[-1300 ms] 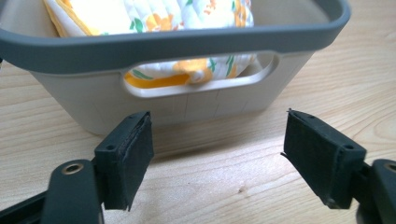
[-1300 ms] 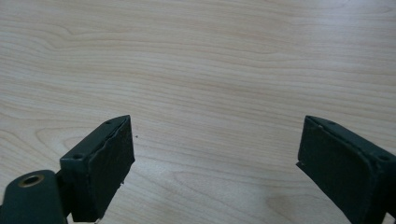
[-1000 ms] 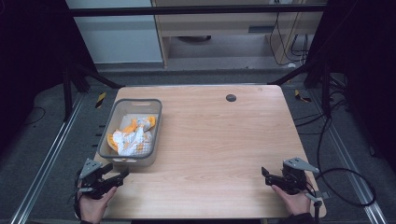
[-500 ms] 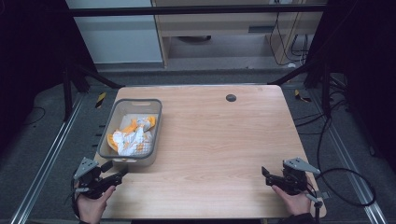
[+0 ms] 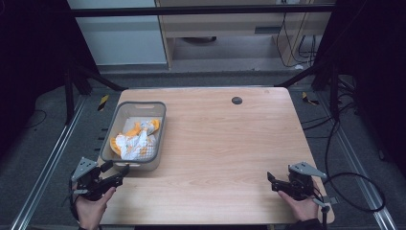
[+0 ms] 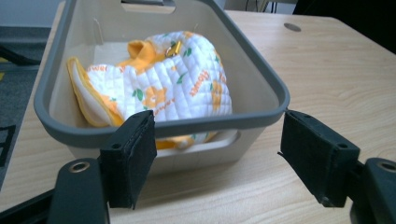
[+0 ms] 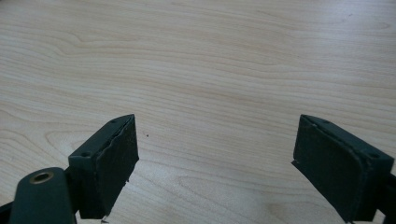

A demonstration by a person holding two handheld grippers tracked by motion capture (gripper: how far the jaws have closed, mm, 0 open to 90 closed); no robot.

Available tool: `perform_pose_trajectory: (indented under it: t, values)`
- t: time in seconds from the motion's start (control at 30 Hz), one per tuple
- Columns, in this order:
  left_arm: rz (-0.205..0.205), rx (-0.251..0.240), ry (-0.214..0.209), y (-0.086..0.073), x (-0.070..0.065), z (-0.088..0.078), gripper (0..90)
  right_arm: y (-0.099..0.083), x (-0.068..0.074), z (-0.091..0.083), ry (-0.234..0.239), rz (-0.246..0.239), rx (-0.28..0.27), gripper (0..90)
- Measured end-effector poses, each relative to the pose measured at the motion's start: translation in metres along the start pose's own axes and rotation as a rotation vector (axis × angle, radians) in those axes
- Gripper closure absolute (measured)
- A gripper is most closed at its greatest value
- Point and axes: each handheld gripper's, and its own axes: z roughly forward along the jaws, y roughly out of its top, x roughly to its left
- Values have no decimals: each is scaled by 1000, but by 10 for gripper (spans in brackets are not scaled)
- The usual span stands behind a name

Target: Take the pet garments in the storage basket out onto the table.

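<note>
- High view: one grey basket [image 5: 158, 133] stands at the left of the tabletop [image 5: 230, 153], with one quilted white-and-orange cloth [image 5: 135, 141] bundled inside. The left gripper [image 5: 116, 176] sits just off the basket's near end, jaws apart; the right gripper [image 5: 272, 182] rests well apart, near the right edge, also spread. One dark round spot [image 5: 236, 100] marks the far side.
- Left gripper view: the basket's near rim [image 6: 187, 125] lies between the two open pads – to reach the cloth [image 6: 182, 84] well, I'd lift over that rim and come down on the bundle's top fold.
- Right gripper view: two wide-open pads above bare wood – best kept waiting.
</note>
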Motion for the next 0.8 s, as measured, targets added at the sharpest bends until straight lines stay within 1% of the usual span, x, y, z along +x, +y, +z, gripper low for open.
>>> perform_pose_trajectory:
  t: [0.17,0.3,0.43,0.47,0.5,0.53,0.63,0.8]
  values:
    - [19,-7,-5,7,-3,1,262,0,0,0,3,7,4,141]
    - [30,-14,-9,12,-4,1,259,0,1,1,2,-1,6,142]
    - [29,-22,-10,16,-3,0,256,0,0,1,6,12,8,141]
    - [29,-23,-11,17,-3,0,256,0,0,1,4,5,6,141]
    - [31,-23,-13,19,-3,0,256,0,0,1,7,12,7,142]
    - [35,-21,-14,20,-3,1,255,0,0,1,3,5,6,142]
    - [43,-19,-17,23,-4,2,253,0,1,1,6,10,9,142]
    - [59,-12,-23,30,-5,6,250,0,0,1,4,3,8,142]
